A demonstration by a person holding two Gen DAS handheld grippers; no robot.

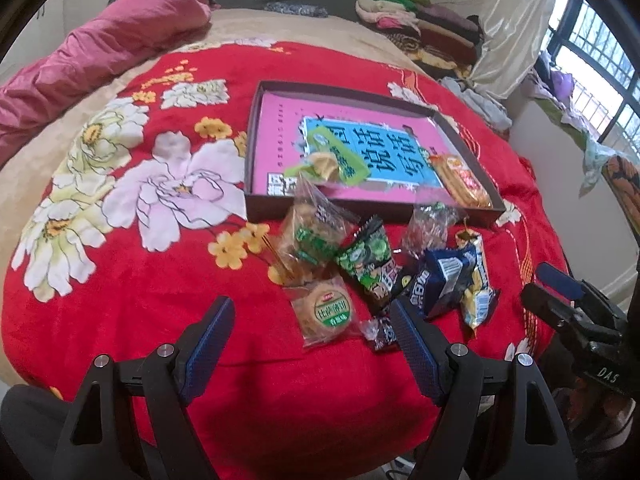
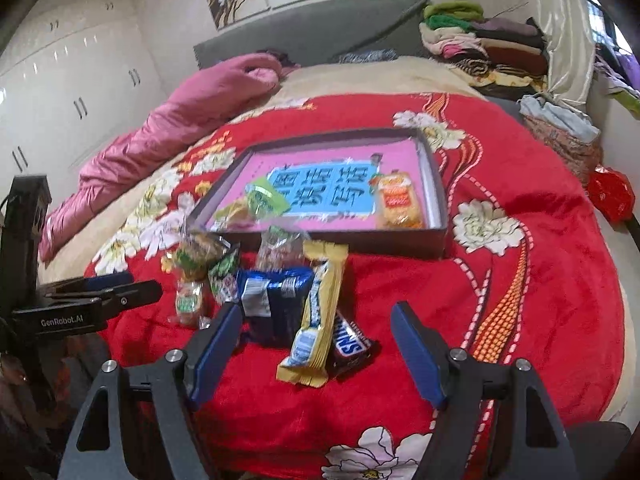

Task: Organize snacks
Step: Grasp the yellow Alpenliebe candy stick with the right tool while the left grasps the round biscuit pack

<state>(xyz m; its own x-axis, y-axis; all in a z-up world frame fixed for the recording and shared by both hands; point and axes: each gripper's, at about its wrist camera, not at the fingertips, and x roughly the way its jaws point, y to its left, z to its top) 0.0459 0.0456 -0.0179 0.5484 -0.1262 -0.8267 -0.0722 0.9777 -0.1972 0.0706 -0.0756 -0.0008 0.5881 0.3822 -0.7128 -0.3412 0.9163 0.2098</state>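
My left fingers stand apart above the red blanket, grasping nothing. A round biscuit pack lies between them on the blanket, untouched. The right pad sits just beside a small dark candy.

My right fingers are also released, with nothing gripped. A yellow bar and a Snickers lie on the blanket between the pads, clear of both. A blue pack lies just beside the left pad.

The loose snacks form one cluster on the bed, directly in front of the near wall of the box. The cluster also holds a green pack and two clear-wrapped packs.

The box is shallow and dark-walled, with a pink sheet on its floor. Two snacks lie inside it: a green-labelled one at the near left and an orange pack at the near right corner.

A pink quilt lies along the bed's far left. Folded clothes are stacked at the far right
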